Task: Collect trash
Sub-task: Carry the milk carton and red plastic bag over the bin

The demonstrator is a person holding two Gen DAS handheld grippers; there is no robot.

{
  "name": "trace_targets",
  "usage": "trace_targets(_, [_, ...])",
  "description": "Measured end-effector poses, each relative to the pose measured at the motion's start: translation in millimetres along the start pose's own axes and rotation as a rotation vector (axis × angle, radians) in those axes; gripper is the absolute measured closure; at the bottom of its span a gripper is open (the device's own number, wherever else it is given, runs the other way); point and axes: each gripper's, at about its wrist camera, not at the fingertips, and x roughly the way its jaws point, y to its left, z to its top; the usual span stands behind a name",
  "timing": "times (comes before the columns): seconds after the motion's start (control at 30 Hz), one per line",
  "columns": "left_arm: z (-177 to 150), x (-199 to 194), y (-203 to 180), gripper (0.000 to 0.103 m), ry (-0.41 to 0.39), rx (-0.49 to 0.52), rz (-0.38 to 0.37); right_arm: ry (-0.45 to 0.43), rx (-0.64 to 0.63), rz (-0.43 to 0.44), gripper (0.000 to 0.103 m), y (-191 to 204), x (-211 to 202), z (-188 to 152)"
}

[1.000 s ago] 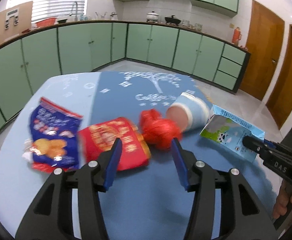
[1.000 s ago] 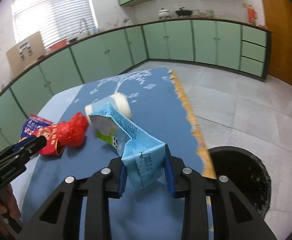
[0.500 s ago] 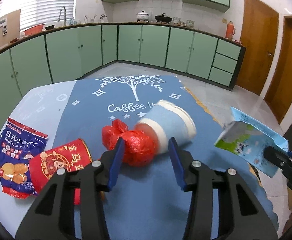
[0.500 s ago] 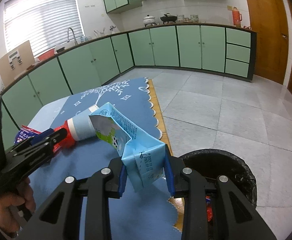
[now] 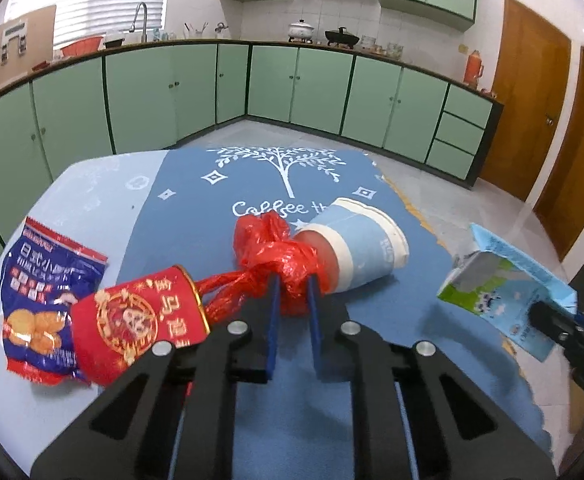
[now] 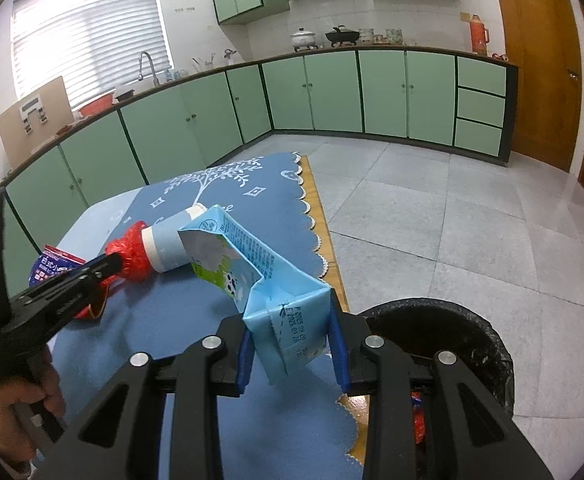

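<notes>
We see an evenly bright kitchen, lit mostly by daylight through the blinded window (image 6: 88, 32), which is blown out to near white in both views. The glossy floor tiles (image 6: 472, 216) carry a soft sheen near the wooden door (image 5: 532, 100). Shadows on the blue tablecloth (image 5: 220, 200) are faint and diffuse. Fisheye distortion bows the green cabinets (image 5: 172, 92) and darkens every corner into a black vignette. The snack wrapper (image 5: 44, 288) near the table's left edge looks slightly smeared; the centre stays sharp.
</notes>
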Motion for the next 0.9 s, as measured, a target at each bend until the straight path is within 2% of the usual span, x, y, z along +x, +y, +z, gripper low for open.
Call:
trace_targets(0.33, [-7.1,-43.1,4.4,0.093,-0.043,0.0,-0.028,-0.002,0.005,0.0,0.071,-0.6,-0.4,-1.4])
trace_targets(0.53, [-4.6,-56.9,-11.1,0.093,-0.061,0.03,-0.058,-0.035,0.028,-0.05,0.071,1.1,-10.9,0.0])
trace_targets(0.73, [-5.4,-59.5,-45.0,0.094,-0.054,0.077,-0.144,-0.058,0.06,-0.092,0.071,-12.0,-30.4,-3.2])
trace_targets(0.9, [-8.9,-57.5,-78.8,0.094,-0.042,0.117,-0.227,-0.056,0.112,-0.149,0.071,-38.6,-47.4,-13.4])
